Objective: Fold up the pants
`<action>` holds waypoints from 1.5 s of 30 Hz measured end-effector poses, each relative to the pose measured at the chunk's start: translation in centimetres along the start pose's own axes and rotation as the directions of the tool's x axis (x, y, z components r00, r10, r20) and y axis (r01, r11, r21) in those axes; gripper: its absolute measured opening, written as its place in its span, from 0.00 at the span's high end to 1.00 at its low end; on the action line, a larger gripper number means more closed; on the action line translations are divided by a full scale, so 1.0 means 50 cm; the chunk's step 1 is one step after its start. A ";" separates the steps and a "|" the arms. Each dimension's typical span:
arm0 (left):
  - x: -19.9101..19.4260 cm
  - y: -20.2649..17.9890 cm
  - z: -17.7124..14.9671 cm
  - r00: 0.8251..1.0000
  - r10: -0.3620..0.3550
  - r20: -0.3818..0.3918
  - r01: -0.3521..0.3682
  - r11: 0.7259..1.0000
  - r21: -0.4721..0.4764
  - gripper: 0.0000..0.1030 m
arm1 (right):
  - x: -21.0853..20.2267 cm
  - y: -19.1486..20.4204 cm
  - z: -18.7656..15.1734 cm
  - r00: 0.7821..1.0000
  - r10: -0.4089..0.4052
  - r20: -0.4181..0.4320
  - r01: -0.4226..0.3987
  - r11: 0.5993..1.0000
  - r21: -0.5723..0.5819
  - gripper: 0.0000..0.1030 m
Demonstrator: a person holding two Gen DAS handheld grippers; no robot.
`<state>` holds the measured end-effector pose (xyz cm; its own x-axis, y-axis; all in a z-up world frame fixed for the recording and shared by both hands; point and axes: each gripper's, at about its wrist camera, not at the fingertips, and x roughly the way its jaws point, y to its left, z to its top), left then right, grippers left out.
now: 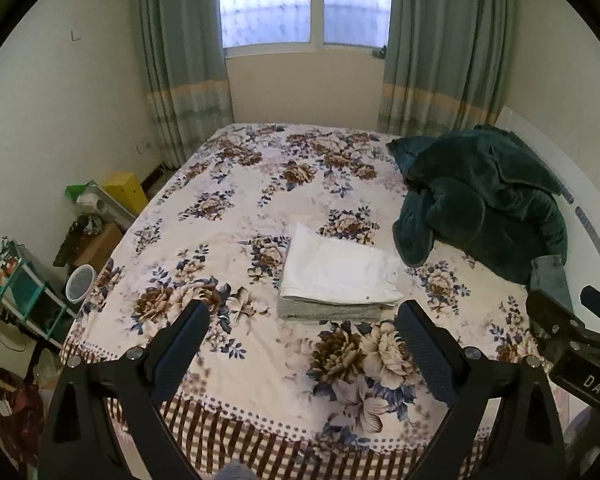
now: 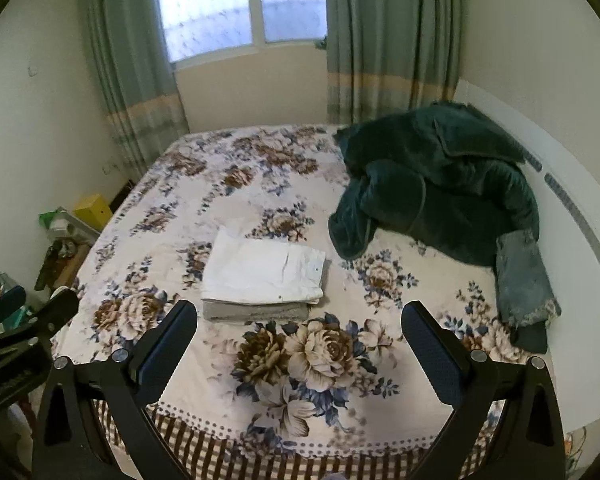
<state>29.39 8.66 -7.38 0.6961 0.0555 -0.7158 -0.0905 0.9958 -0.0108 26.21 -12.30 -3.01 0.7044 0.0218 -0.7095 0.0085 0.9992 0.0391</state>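
Note:
Folded white pants (image 1: 340, 268) lie on top of a folded grey garment (image 1: 328, 312) in the middle of the floral bed (image 1: 228, 216). They also show in the right wrist view (image 2: 264, 272), on the grey garment (image 2: 256, 313). My left gripper (image 1: 303, 312) is open and empty, held above the bed's near edge, short of the stack. My right gripper (image 2: 299, 314) is open and empty, also near the front edge, with the stack just beyond its left finger. A blue denim garment (image 2: 520, 280) lies at the right, partly under a dark green blanket (image 2: 440, 180).
The dark green blanket (image 1: 480, 200) is heaped at the bed's far right by the white headboard (image 2: 580, 208). Boxes, a shelf and a bin (image 1: 80, 282) crowd the floor left of the bed. Curtains and a window are at the back wall.

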 end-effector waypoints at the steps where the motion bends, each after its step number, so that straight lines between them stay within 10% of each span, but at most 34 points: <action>1: -0.014 0.000 0.000 1.000 -0.001 0.003 0.001 1.000 -0.005 0.07 | -0.033 -0.001 -0.001 1.000 0.004 0.014 -0.004 1.000 -0.008 0.00; 16: -0.167 0.010 -0.016 0.997 -0.010 0.082 0.009 1.000 0.011 0.06 | -0.293 0.026 -0.004 0.992 -0.011 0.125 0.017 0.999 -0.048 0.00; 45: -0.194 0.026 -0.049 0.997 0.011 0.083 -0.011 1.000 0.000 0.00 | -0.283 0.038 -0.034 0.996 -0.013 0.092 0.016 0.999 -0.041 0.00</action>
<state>20.78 9.21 -2.16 0.7517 0.0721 -0.6556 -0.0983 0.9952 -0.0032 15.04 -10.64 5.91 0.7663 0.0061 -0.6425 -0.0092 1.0000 -0.0016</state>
